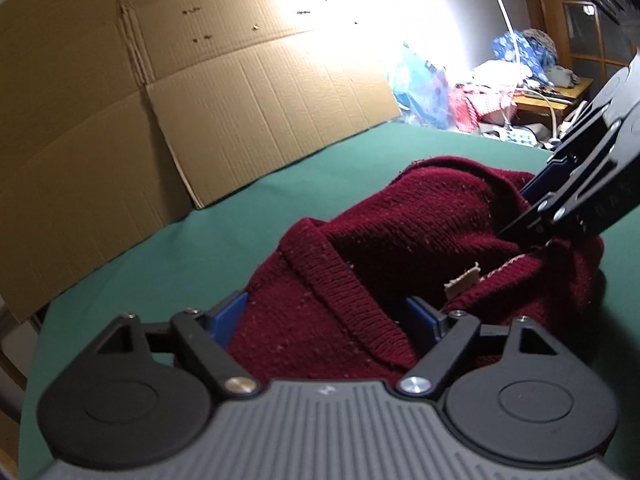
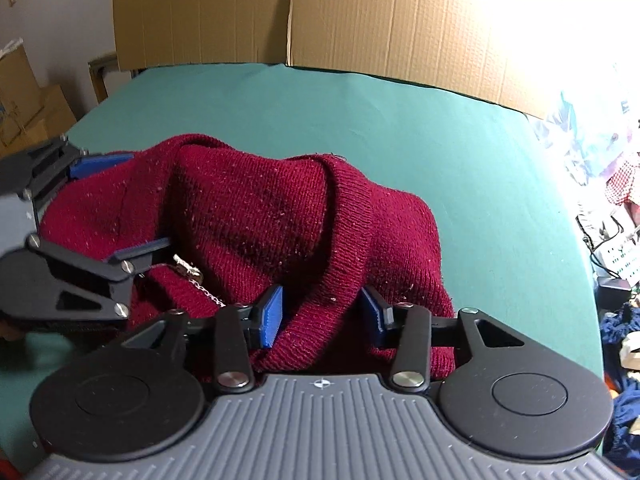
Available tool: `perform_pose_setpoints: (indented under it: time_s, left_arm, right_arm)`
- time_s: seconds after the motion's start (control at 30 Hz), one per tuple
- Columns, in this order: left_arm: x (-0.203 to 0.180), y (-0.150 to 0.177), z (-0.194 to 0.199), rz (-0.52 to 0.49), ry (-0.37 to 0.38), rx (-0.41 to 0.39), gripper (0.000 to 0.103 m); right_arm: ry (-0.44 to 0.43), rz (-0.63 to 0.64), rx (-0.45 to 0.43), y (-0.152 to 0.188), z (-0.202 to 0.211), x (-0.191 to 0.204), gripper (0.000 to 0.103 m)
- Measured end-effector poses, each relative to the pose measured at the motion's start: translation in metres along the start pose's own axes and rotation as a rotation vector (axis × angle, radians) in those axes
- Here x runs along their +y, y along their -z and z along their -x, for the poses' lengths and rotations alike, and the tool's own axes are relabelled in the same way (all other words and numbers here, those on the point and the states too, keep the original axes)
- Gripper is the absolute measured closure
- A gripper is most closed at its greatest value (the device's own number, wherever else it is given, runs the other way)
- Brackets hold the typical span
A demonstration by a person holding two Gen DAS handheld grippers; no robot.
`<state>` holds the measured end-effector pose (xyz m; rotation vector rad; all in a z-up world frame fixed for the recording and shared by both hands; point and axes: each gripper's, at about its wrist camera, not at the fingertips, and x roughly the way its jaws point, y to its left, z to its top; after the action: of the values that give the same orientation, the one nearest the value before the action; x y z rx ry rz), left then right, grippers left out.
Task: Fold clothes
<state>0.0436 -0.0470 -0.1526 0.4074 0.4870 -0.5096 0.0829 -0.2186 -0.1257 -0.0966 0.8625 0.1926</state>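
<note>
A dark red knitted sweater (image 1: 420,220) (image 2: 248,208) lies bunched in a heap on the green table cover (image 1: 200,248) (image 2: 400,120). My left gripper (image 1: 325,316) (image 2: 120,206) stands wide, its blue pads (image 1: 230,316) on either side of a ribbed fold at the sweater's near left, without squeezing it. My right gripper (image 2: 322,316) (image 1: 518,212) straddles the ribbed hem band on the sweater's right side; the face of its left pad (image 2: 272,316) shows bare, clear of the cloth. A small neck label (image 1: 462,284) (image 2: 186,268) peeks out between the two grippers.
Flattened cardboard (image 1: 160,80) (image 2: 400,20) stands along the table's far edge. Piled bags and cloth (image 1: 500,80) (image 2: 616,184) lie beyond the right edge, with cardboard boxes (image 2: 24,100) off the left. Bare green cover surrounds the sweater.
</note>
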Motion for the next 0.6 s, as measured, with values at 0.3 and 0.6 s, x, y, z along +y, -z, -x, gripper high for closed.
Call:
perform_pose_setpoints:
  time_s: [0.3, 0.6]
  left_arm:
    - [0.029, -0.038, 0.05, 0.247, -0.015, -0.051, 0.037]
    - [-0.017, 0.008, 0.033, 0.21, -0.039, 0.078, 0.034]
  right_arm:
    - [0.016, -0.022, 0.004, -0.001, -0.002, -0.001, 0.053]
    - [0.02, -0.023, 0.003, 0.001, 0.0, 0.0, 0.052]
